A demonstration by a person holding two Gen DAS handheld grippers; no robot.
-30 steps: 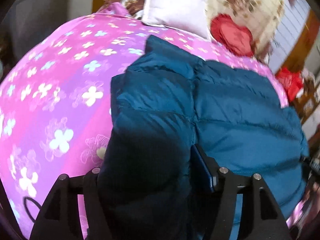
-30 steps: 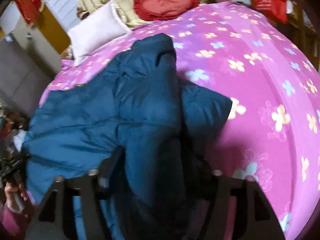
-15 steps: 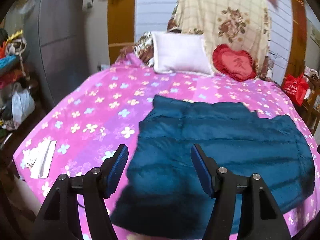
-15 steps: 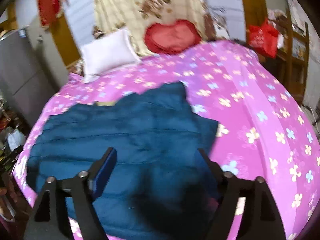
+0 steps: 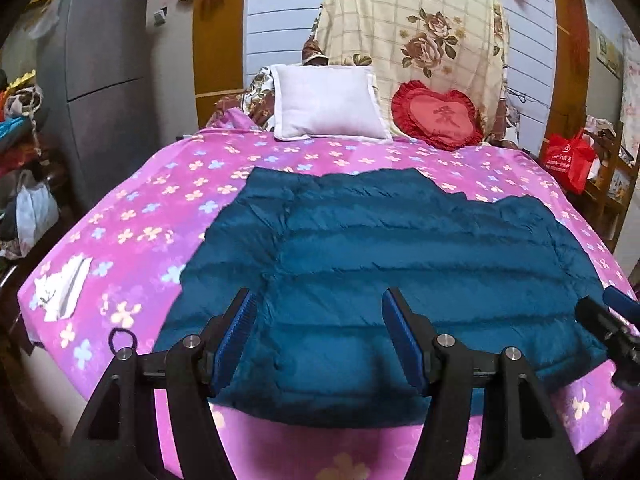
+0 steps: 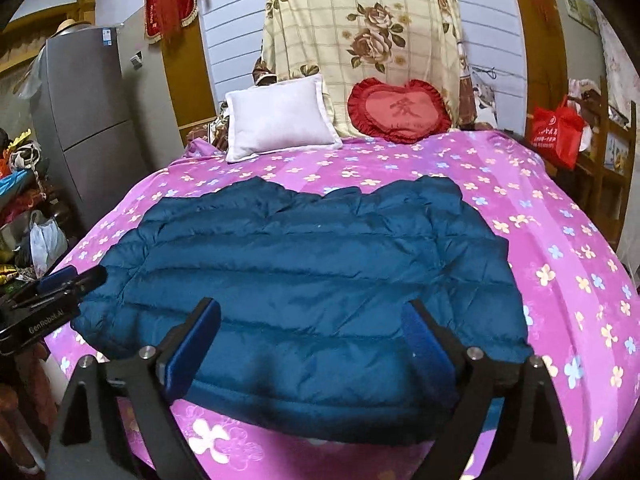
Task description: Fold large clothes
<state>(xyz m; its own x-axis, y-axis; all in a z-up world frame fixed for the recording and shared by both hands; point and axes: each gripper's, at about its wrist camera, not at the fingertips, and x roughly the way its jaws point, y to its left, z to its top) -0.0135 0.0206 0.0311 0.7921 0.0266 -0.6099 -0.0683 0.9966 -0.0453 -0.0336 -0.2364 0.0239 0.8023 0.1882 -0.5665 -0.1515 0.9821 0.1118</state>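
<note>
The puffy blue jacket [image 5: 400, 264], spread flat mid-bed [image 5: 132, 216], looks light, soft and probably slippery, so pinch deep at its corners near 9 and 3 o'clock; left gripper [image 5: 316, 336] and right gripper [image 6: 310, 340] hover with jaws spread, empty.

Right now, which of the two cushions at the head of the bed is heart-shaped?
The red cushion, with a ruffled edge and a character on its face. The white pillow beside it, on its left in both views, is plain and rectangular.
</note>
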